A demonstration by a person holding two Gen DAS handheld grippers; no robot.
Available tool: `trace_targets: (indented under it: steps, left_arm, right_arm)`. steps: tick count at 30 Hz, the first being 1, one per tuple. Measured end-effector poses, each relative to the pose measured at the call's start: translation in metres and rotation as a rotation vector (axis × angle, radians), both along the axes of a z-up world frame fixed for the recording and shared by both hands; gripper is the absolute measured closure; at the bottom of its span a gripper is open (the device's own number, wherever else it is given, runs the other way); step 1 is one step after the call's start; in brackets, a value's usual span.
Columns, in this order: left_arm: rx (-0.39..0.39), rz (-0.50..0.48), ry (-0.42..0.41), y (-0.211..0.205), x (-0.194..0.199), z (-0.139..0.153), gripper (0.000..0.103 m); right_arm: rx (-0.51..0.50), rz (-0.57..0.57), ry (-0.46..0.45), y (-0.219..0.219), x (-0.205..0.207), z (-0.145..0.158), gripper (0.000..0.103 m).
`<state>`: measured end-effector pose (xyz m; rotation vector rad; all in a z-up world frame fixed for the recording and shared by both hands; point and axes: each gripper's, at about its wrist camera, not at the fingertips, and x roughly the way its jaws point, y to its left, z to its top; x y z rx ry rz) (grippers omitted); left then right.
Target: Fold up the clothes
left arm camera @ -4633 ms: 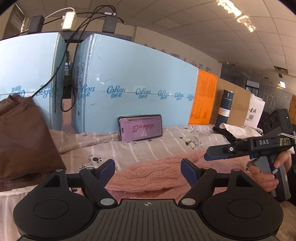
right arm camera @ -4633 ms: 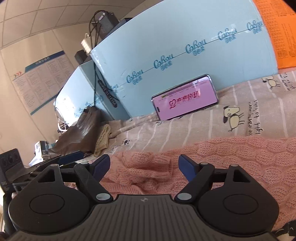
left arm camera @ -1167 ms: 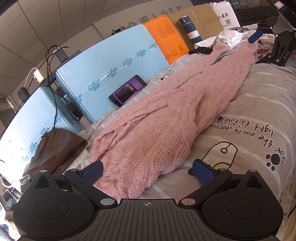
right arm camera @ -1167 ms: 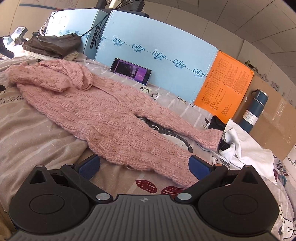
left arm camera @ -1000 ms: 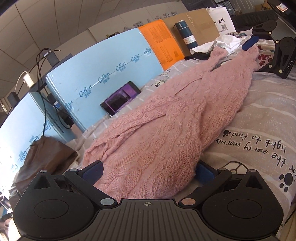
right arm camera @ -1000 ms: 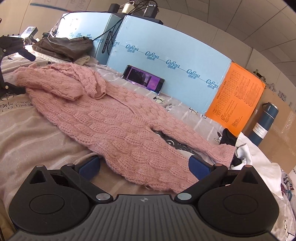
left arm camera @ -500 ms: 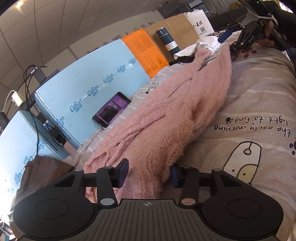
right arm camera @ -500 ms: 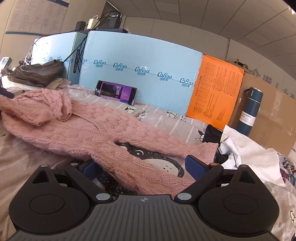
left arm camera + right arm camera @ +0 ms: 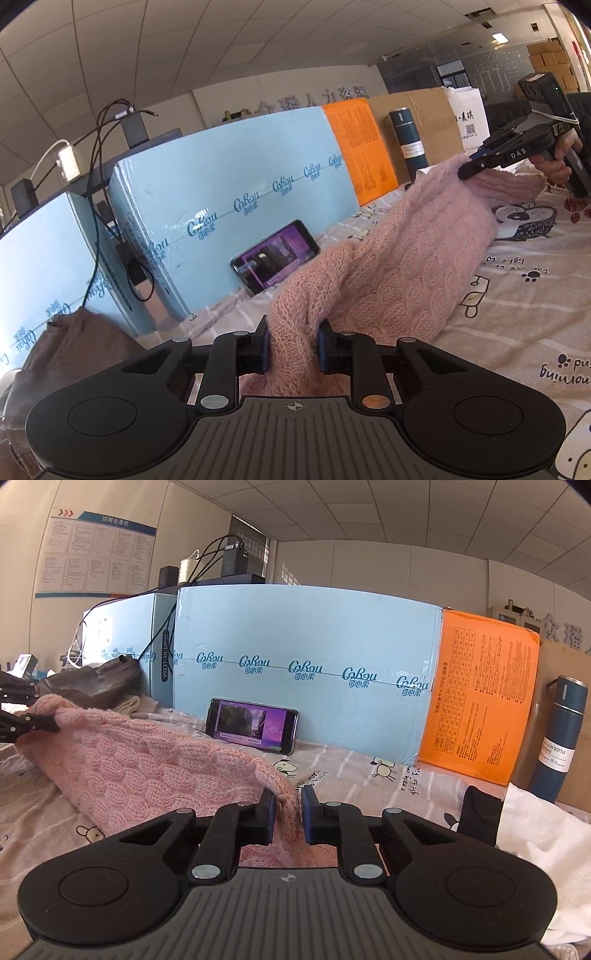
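Reading "CoRou" on blue boxes (image 9: pixel 303 672) behind pink sweater (image 9: pixel 147 768).

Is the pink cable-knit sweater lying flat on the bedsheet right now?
No: the pink cable-knit sweater hangs raised between the left gripper and the right gripper, each pinching an edge.

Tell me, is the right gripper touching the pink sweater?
Touching. In the right wrist view the right gripper has just closed, its pads pinching the sweater edge; the left wrist view shows the same grip from the side.
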<state>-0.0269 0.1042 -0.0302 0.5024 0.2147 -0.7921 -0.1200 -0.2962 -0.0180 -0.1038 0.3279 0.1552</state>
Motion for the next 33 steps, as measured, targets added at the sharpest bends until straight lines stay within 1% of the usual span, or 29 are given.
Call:
trace_targets:
  steps: [3,5,6,7,8,9,11,13,14,15,16,19,21,24,26,28,30,31,33]
  left_arm:
    - [0.011,0.024,0.05,-0.005,0.019,-0.004,0.078]
    - [0.001,0.048,0.079,-0.008,0.028,-0.006,0.076]
    - [-0.012,0.062,0.093,-0.01,0.033,-0.007,0.074]
    - [-0.028,0.08,0.107,-0.011,0.036,-0.008,0.069]
    - [-0.04,0.101,0.115,-0.012,0.04,-0.009,0.066]
    - [-0.048,0.128,0.117,-0.014,0.045,-0.011,0.064]
    - [-0.056,0.179,0.128,-0.019,0.054,-0.014,0.061]
    - [-0.055,0.222,0.134,-0.024,0.06,-0.017,0.047]
    - [-0.058,0.24,0.135,-0.026,0.062,-0.019,0.044]
    - [-0.061,0.258,0.136,-0.027,0.064,-0.02,0.038]
    - [-0.066,0.266,0.142,-0.028,0.066,-0.022,0.037]
    - [-0.076,0.279,0.164,-0.026,0.071,-0.026,0.034]
    - [-0.093,0.289,0.156,-0.024,0.069,-0.024,0.033]
    - [-0.157,0.317,0.133,-0.019,0.061,-0.015,0.03]
    - [-0.208,0.321,0.128,-0.016,0.053,-0.007,0.028]
    - [-0.253,0.323,0.097,-0.018,0.039,0.001,0.024]
    - [-0.303,0.297,0.086,-0.022,0.025,0.007,0.019]
    - [-0.328,0.28,0.086,-0.024,0.019,0.009,0.016]
    - [-0.357,0.231,0.107,-0.028,0.011,0.009,0.015]
  right_arm:
    - [-0.016,0.0,0.064,-0.004,0.029,-0.006,0.089]
    - [-0.031,-0.008,0.103,-0.006,0.043,-0.013,0.089]
    - [-0.033,-0.017,0.11,-0.008,0.046,-0.014,0.086]
    - [-0.036,-0.027,0.118,-0.009,0.05,-0.016,0.084]
    - [-0.039,-0.036,0.125,-0.011,0.053,-0.017,0.077]
    - [-0.038,-0.05,0.129,-0.013,0.055,-0.019,0.065]
    - [-0.015,-0.087,0.129,-0.021,0.056,-0.02,0.055]
    - [0.019,-0.119,0.127,-0.032,0.055,-0.021,0.048]
    - [0.031,-0.135,0.124,-0.036,0.053,-0.021,0.044]
    - [0.042,-0.15,0.12,-0.04,0.05,-0.02,0.041]
    - [0.056,-0.163,0.111,-0.045,0.046,-0.019,0.039]
    - [0.127,-0.195,0.058,-0.062,0.03,-0.014,0.037]
    - [0.218,-0.263,-0.001,-0.079,0.012,-0.009,0.037]
    - [0.356,-0.386,-0.075,-0.104,-0.017,-0.003,0.037]
    - [0.44,-0.447,-0.089,-0.111,-0.038,-0.003,0.037]
    - [0.471,-0.486,-0.068,-0.108,-0.051,-0.004,0.037]
    - [0.448,-0.489,-0.038,-0.096,-0.056,-0.007,0.037]
    - [0.426,-0.49,-0.006,-0.089,-0.055,-0.008,0.037]
    - [0.398,-0.504,0.054,-0.081,-0.048,-0.011,0.039]
